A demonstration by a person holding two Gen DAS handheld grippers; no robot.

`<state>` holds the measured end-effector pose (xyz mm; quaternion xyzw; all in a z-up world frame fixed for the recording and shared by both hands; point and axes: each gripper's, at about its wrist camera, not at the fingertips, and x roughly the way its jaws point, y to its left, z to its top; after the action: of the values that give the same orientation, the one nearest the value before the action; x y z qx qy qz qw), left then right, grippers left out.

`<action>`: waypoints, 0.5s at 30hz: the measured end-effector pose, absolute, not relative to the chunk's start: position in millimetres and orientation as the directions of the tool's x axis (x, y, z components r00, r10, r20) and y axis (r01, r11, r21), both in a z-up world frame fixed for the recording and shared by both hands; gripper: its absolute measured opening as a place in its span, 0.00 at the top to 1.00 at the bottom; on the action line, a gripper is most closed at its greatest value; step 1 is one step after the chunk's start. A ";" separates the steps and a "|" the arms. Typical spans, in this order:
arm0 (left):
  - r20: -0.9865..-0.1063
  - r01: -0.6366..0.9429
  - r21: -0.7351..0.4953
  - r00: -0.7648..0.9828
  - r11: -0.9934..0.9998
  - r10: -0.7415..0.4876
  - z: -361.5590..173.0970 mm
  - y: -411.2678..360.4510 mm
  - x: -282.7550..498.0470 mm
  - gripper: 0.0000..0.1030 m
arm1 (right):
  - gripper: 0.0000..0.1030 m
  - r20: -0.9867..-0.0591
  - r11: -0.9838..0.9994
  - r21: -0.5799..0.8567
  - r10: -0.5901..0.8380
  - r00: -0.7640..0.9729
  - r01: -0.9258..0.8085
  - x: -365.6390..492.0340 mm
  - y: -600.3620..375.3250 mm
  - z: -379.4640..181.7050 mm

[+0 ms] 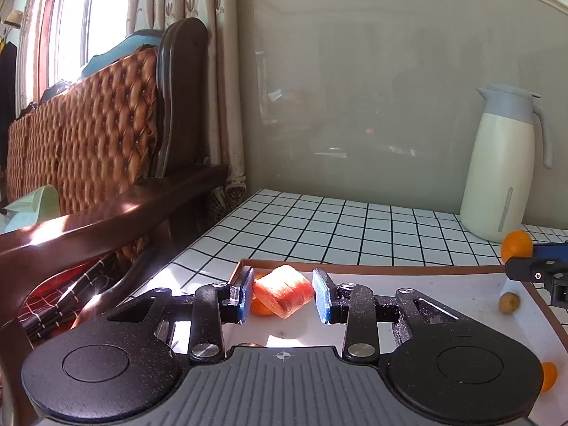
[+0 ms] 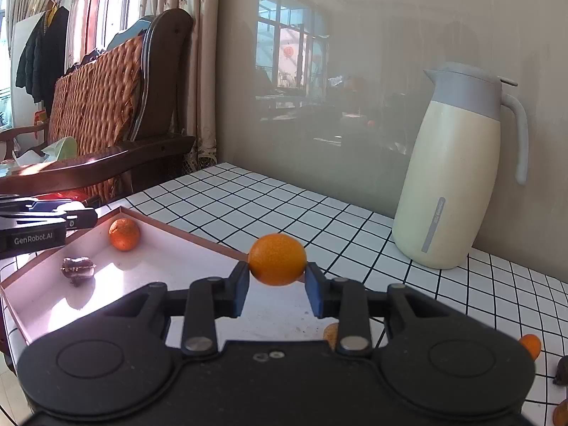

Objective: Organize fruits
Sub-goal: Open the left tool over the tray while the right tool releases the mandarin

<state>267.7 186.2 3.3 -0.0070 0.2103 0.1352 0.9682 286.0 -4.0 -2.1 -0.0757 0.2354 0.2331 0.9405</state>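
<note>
On white black-gridded tile counter (image 1: 319,227): brown-rimmed white tray (image 2: 170,266), cream thermos jug with grey lid (image 2: 458,177) against glossy grey wall. Left of counter: dark wood bench with tufted orange cushion (image 1: 88,135), curtained window. Right gripper (image 2: 277,280) pinching round orange mandarin (image 2: 277,259) over tray edge. Left gripper (image 1: 284,294) clamping orange-red wrapped block (image 1: 284,289) over tray.
</note>
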 end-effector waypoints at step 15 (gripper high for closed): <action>-0.340 -0.327 0.091 0.878 0.941 0.338 1.9 181.0 265.8 0.00 | 0.13 -0.457 0.912 -0.013 0.359 0.814 -0.410 300.8 -16.4 -5.9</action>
<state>265.8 181.0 1.9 0.0151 0.1781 0.1717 0.9688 300.8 -16.4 -5.9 -0.0553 0.2287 0.2021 0.9507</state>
